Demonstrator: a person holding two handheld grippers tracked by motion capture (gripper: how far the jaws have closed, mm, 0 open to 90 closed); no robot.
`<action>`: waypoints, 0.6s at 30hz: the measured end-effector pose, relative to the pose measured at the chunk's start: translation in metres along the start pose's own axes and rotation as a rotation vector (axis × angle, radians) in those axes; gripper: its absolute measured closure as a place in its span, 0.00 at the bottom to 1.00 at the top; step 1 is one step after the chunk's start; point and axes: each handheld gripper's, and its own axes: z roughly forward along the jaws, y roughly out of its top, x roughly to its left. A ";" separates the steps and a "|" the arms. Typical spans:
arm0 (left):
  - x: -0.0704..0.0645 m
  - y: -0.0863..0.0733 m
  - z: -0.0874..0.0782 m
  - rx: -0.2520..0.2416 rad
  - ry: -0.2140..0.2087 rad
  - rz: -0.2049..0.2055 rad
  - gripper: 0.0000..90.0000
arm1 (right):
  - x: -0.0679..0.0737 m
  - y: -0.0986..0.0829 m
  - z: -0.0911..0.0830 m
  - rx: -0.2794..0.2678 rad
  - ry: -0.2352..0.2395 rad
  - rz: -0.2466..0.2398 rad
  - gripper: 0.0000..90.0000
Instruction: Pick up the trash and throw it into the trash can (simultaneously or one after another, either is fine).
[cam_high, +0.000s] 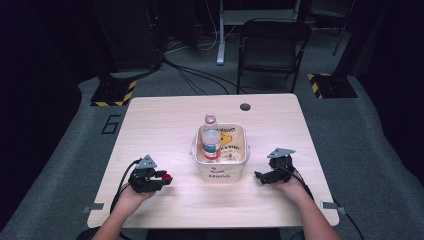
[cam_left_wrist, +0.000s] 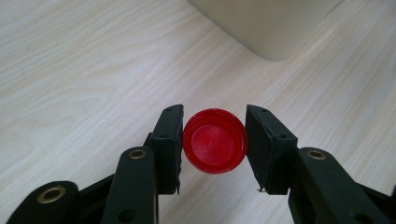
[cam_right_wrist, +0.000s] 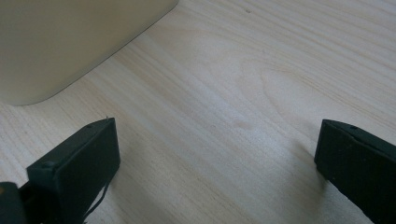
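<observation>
My left gripper (cam_high: 164, 176) rests low on the wooden table (cam_high: 165, 120), left of a cream tub (cam_high: 243, 145). It is shut on a red bottle cap (cam_high: 168, 177). In the left gripper view the red bottle cap (cam_left_wrist: 215, 147) sits open side up, and both jaws of the left gripper (cam_left_wrist: 214, 112) touch it. A clear bottle (cam_high: 210, 137) with a red and white label stands upright in the tub, its neck bare. Right of the tub my right gripper (cam_high: 259, 176) is open and points towards it. In the right gripper view the right gripper (cam_right_wrist: 217, 126) has its jaws wide apart over bare wood.
A corner of the cream tub (cam_left_wrist: 266, 23) lies just ahead of the left gripper, and the cream tub (cam_right_wrist: 60, 42) also stands ahead and left of the right one. A dark cable hole (cam_high: 245, 106) marks the table's far side. Beyond it stands a black folding chair (cam_high: 272, 45).
</observation>
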 end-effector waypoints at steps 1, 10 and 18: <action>-0.001 0.002 -0.001 -0.003 0.000 0.001 0.64 | 0.000 0.000 0.000 0.000 0.000 0.000 0.00; -0.006 0.025 -0.013 -0.033 -0.003 0.015 0.64 | 0.000 0.000 0.000 0.000 0.000 0.000 0.00; -0.006 0.046 -0.028 -0.055 -0.003 0.025 0.64 | 0.000 0.000 0.000 0.000 0.000 0.000 0.00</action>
